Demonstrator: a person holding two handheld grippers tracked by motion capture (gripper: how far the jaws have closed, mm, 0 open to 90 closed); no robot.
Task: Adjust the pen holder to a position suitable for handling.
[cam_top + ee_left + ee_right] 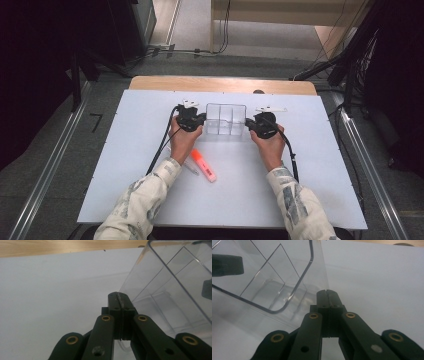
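white table [150, 165] bears clear organizer [226, 120] between both closed hand-held grippers.

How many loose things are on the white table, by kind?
Clear divided container: 1
Orange highlighter: 1
Clear pen beside it: 1
Total: 3

Glossy clear plastic organizer [226, 120] on matt white tabletop [150, 150]
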